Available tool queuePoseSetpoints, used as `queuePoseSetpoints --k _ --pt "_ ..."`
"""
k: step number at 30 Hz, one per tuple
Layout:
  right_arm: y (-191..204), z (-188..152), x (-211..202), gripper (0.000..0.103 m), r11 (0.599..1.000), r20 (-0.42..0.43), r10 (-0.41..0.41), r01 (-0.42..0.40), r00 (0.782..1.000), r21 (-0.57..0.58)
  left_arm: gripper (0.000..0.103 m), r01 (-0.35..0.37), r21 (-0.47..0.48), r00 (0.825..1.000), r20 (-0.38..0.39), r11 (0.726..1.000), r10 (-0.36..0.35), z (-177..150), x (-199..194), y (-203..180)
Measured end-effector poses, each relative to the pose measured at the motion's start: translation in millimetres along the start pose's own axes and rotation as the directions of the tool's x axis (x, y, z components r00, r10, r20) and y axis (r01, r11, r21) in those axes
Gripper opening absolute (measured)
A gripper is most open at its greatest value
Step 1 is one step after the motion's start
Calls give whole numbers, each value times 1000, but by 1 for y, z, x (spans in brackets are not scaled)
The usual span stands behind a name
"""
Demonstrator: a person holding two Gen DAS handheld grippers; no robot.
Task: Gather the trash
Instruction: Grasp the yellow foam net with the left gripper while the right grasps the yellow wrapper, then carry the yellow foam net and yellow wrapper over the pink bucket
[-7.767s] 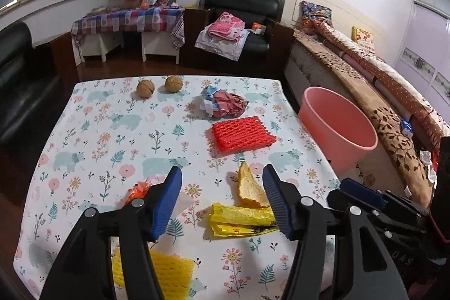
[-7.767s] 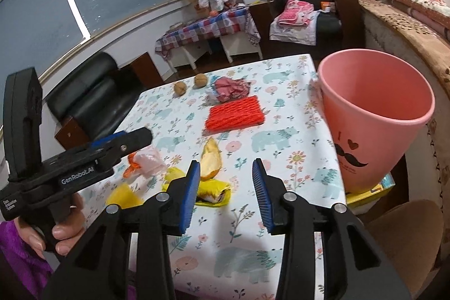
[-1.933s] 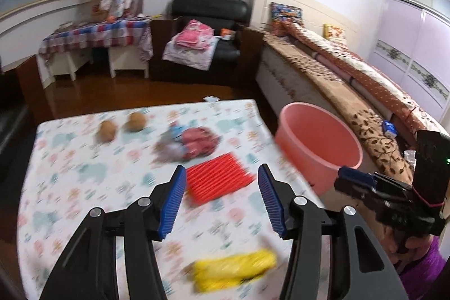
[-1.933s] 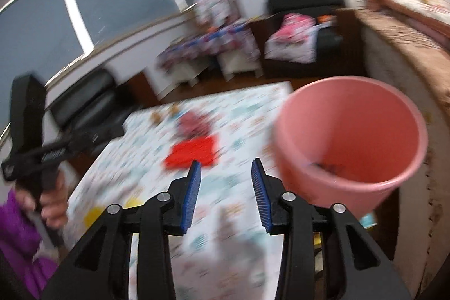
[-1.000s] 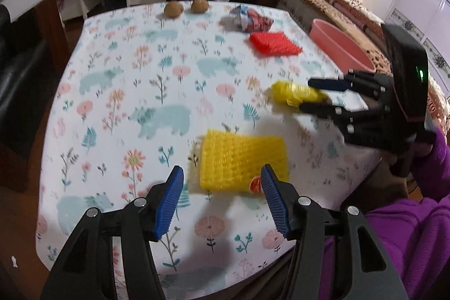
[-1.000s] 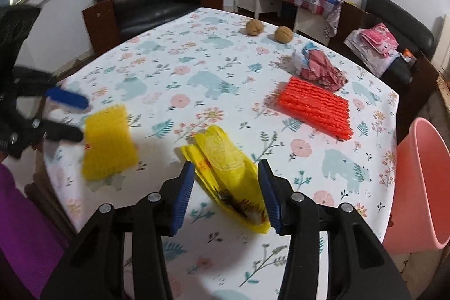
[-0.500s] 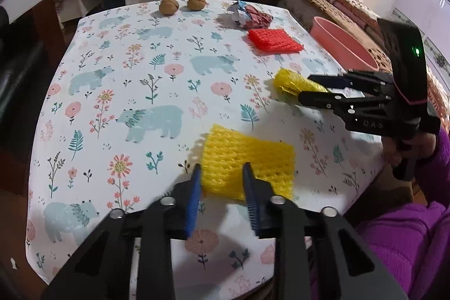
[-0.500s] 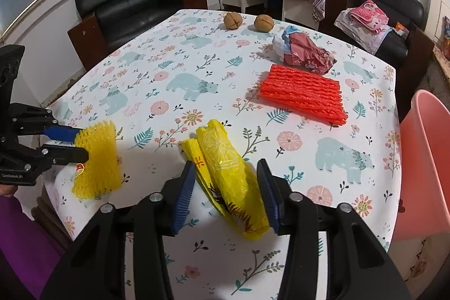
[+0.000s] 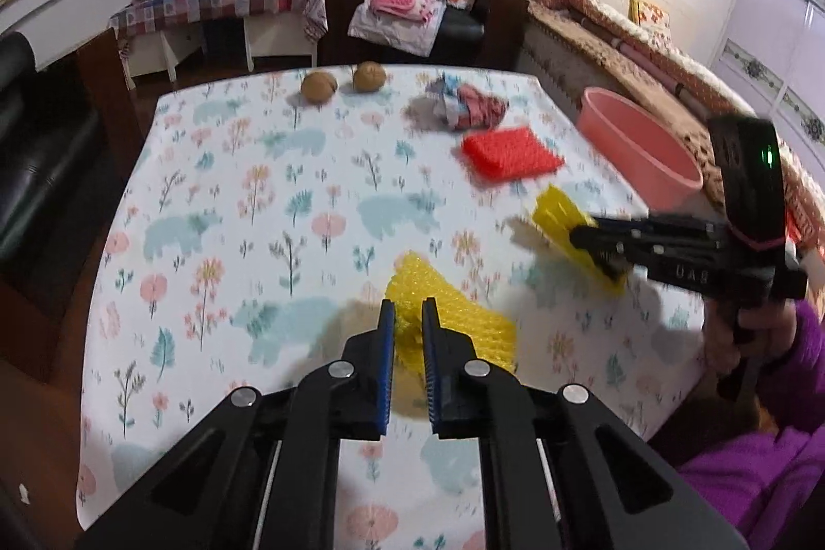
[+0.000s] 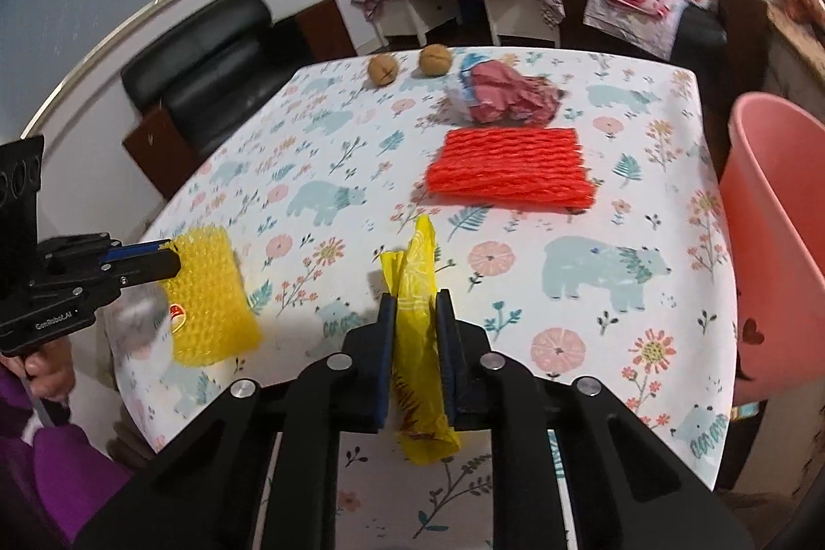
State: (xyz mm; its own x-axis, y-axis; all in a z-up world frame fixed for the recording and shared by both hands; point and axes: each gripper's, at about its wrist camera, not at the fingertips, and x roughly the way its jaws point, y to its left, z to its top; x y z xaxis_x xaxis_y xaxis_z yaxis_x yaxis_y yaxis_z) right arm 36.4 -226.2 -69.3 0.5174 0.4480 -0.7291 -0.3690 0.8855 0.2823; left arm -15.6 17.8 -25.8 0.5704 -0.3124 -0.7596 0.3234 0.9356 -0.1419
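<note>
The tabletop [image 10: 319, 137] carried less loose trash than a second before, because both grippers had closed on a piece each. The pink bin [image 10: 768, 240] stood off the tabletop's edge at about 3 o'clock in the right wrist view, its mouth clear.

The left gripper [image 9: 408, 318] had just been closing, from wide apart to a narrow gap, and its fingers now pinched the near edge of the yellow net [image 9: 454, 313], which looked raised slightly off the cloth. The right gripper [image 10: 416, 307] had just been closing too; its fingers clamped the yellow bag [image 10: 420, 271], whose tip stuck up toward 12 o'clock while its tail hung below.

So 2 grasps looked secure, and the likely next step was carrying both to the bin. The red net [image 10: 508, 173], the crumpled wrapper [image 10: 502, 94] and 2 walnuts [image 10: 384, 69] remained uncollected at about 12 o'clock.
</note>
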Motion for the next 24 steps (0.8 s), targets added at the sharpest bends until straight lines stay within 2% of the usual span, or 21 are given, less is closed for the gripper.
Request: queuePoseSetpoints --k 11,17,24 --pt "-27 3 -24 16 992 100 3 -16 995 125 9 36 -35 995 95 999 -33 40 6 -19" --pt "-43 10 -48 16 983 183 -13 -21 983 182 9 48 -44 991 129 998 -42 62 11 -29" --pt "-67 16 -73 16 970 259 -67 3 964 241 9 64 -10 986 153 998 -62 85 19 -49"
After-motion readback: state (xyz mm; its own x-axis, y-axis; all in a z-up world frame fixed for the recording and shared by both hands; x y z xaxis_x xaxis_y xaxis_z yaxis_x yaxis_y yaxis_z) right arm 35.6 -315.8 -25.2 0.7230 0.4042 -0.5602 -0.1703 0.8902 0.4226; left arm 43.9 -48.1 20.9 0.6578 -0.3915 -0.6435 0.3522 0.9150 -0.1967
